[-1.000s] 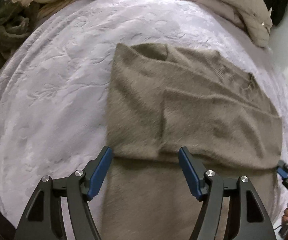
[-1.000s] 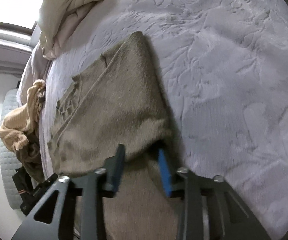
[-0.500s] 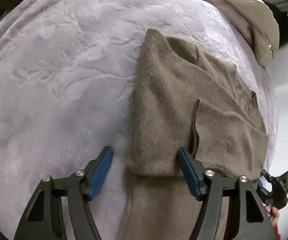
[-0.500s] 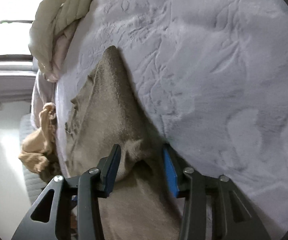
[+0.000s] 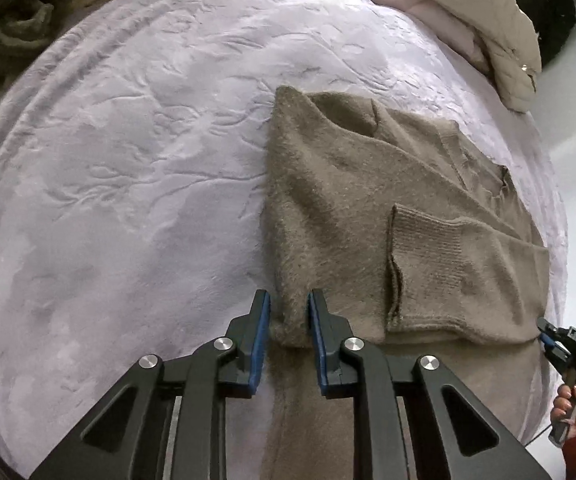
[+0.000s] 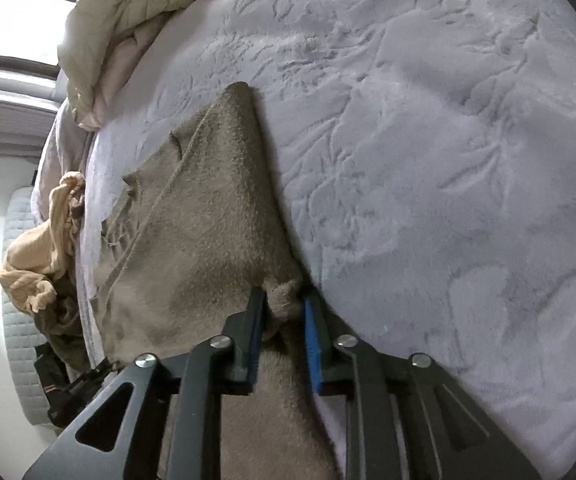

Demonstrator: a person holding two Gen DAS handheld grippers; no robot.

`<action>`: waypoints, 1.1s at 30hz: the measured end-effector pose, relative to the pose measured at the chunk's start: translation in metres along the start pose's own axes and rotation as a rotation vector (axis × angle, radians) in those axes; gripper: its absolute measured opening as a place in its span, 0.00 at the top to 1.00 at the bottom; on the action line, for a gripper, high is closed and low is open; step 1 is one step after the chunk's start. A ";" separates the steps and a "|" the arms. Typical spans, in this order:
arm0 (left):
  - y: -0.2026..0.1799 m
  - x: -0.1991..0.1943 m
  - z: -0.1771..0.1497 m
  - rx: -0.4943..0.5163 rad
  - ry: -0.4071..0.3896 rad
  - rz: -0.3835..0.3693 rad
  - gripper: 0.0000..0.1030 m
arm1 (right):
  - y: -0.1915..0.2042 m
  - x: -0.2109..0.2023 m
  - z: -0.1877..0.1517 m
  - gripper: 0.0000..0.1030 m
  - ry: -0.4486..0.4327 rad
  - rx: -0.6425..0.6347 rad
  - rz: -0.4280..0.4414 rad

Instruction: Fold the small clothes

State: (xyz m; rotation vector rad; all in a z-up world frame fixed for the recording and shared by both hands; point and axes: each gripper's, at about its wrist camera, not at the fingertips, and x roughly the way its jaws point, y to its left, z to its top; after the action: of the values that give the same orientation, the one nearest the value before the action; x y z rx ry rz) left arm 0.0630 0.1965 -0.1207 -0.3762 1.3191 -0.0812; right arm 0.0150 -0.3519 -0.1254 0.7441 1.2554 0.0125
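A fuzzy brown sweater lies on the lilac bedspread, its sleeve with a ribbed cuff folded across the body. My left gripper is shut on the near left corner of the folded sweater edge. In the right wrist view the same sweater runs away to a point, and my right gripper is shut on a bunched bit of its near right corner. The right gripper and the hand holding it also show at the far right of the left wrist view.
A beige quilted duvet is heaped at the bed's far right corner. Cream and olive clothes are piled at the far left. A tan garment hangs off the bed edge. Bare lilac bedspread stretches beside the sweater.
Both grippers have closed from wide open onto the sweater's near corners. The left gripper shifted so the sweater's left edge now lies between its fingers.
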 end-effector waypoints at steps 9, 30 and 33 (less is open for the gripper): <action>-0.007 -0.031 -0.023 0.056 -0.056 0.169 0.22 | 0.024 -0.023 -0.027 0.58 -0.010 -0.061 -0.105; -0.076 -0.090 -0.090 0.225 -0.027 0.108 0.17 | 0.119 -0.030 -0.122 0.00 0.118 -0.232 0.023; -0.085 -0.095 -0.099 0.254 -0.025 0.146 0.17 | 0.134 -0.031 -0.134 0.00 0.113 -0.320 -0.090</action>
State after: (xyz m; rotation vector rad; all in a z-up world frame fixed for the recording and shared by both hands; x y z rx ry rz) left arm -0.0430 0.1203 -0.0250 -0.0644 1.2893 -0.1195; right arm -0.0593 -0.1941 -0.0453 0.4143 1.3536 0.1804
